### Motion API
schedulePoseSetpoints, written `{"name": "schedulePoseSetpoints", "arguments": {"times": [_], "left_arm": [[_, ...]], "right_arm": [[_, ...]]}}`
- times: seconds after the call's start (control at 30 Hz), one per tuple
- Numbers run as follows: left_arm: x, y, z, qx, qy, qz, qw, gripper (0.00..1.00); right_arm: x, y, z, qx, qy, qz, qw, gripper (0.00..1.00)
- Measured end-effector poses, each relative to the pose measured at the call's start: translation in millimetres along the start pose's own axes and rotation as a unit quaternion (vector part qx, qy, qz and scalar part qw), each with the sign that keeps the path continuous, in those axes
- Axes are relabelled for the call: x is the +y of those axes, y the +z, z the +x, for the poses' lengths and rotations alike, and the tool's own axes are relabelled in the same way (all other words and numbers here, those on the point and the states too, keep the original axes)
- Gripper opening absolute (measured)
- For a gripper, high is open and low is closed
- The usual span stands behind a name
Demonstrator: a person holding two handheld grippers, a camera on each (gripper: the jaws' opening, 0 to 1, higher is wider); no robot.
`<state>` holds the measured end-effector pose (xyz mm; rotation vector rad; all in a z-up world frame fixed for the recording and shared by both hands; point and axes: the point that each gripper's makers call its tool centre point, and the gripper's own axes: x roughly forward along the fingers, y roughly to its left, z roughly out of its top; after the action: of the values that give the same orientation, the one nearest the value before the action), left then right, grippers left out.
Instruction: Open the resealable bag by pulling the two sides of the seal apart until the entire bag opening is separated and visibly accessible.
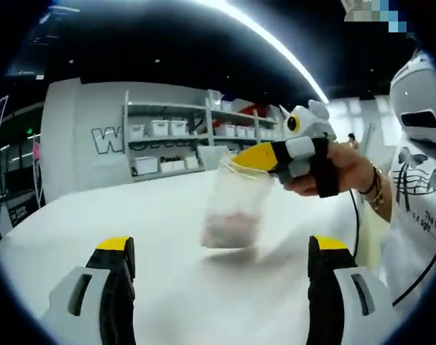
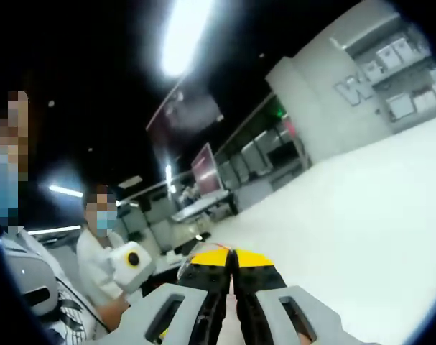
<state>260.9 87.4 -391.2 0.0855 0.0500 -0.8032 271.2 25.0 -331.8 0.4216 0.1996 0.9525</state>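
1. Overhead, the right hand-held gripper point(image 1: 240, 157) pinches the resealable bag's point(image 1: 232, 208) top edge above the white worktop point(image 1: 167, 237).
2. Left hand-held gripper point(image 1: 221, 251) gapes, holding nothing.
3. Wall lettering point(image 1: 106, 140) begins "W".

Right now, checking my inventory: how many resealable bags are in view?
1: a clear resealable bag hanging above the white table, its top edge pinched in the right tongs. Others may be hidden.
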Motion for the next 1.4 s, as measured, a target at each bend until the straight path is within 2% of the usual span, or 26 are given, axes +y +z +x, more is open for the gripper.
{"name": "schedulePoseSetpoints", "arguments": {"times": [0.23,0.43,0.7,1.03,1.23,1.4], "left_arm": [[14.0,-1.7,-5,-0.004,0.025,-0.002,0.9997,0.99],[8.9,-2.5,-4,-0.007,0.015,0.006,0.9998,0.97],[12.4,-0.9,-6,-0.013,0.023,0.01,0.9996,0.97],[13.4,2.3,-10,-0.019,0.029,0.017,0.9993,0.97],[14.8,4.8,-13,-0.021,0.031,0.021,0.9991,0.96],[16.3,9.1,-15,-0.026,0.033,0.026,0.9988,0.96]], "right_arm": [[-3,5.5,0,0.003,-0.006,-0.007,1.0,0.0],[-10,9.3,4,0.005,-0.013,-0.015,0.9998,0.0],[-12,5.5,9,0.015,-0.012,-0.011,0.9998,0.0],[-25,11.9,13,0.029,-0.026,-0.02,0.9991,0.0],[-30,17.7,19,0.035,-0.028,-0.025,0.9987,0.0],[-31,29.7,24,0.034,-0.028,-0.036,0.9984,0.0]]}}
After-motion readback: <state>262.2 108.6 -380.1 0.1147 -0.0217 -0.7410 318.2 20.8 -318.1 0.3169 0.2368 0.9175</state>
